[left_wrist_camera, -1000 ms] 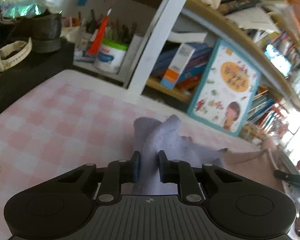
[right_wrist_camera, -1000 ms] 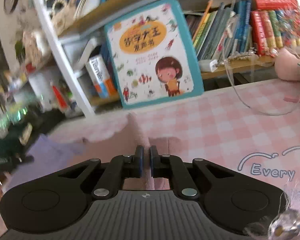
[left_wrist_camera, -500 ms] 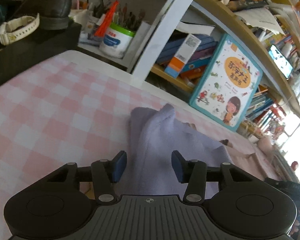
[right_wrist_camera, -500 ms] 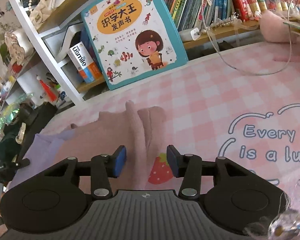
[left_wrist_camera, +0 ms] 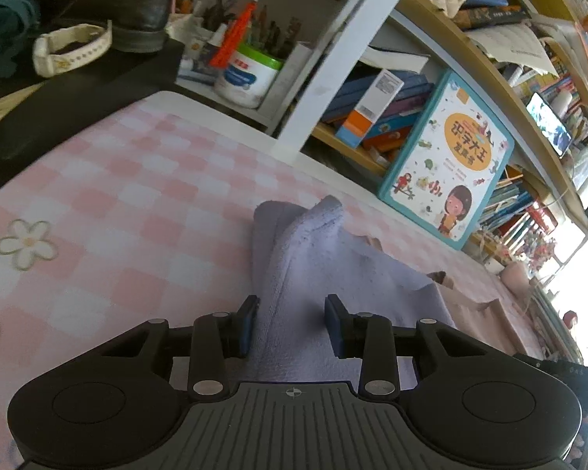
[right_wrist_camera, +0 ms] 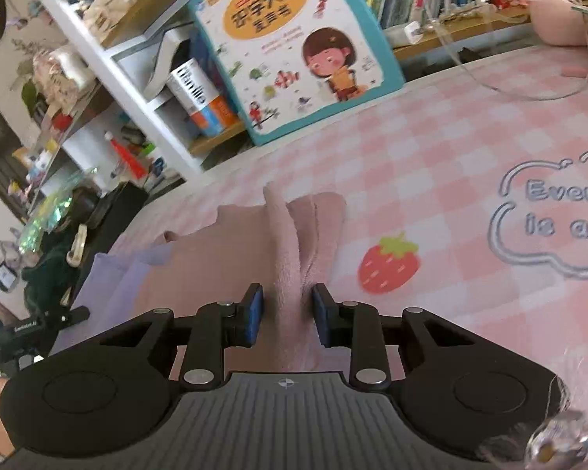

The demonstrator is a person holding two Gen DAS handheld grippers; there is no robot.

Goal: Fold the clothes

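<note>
Beside the picture book (left_wrist_camera: 447, 156) propped against the shelf, the garment lies on the pink checked cloth (left_wrist_camera: 109, 203), its lilac end (left_wrist_camera: 294, 250) toward the left and its pink end (right_wrist_camera: 290, 243) toward the right, both nearer the person than the book. The left gripper (left_wrist_camera: 291, 323) has its jaws apart and closing a little; a raised ridge of lilac fabric runs between them, brushing at most the left pad, so nothing is clamped. That ridge probably stands up because a pinch left it so. The right gripper (right_wrist_camera: 287, 317) likewise stands apart around a pink ridge, not gripping. Judging by both loose corners, a fold has been laid down toward the book.
</note>
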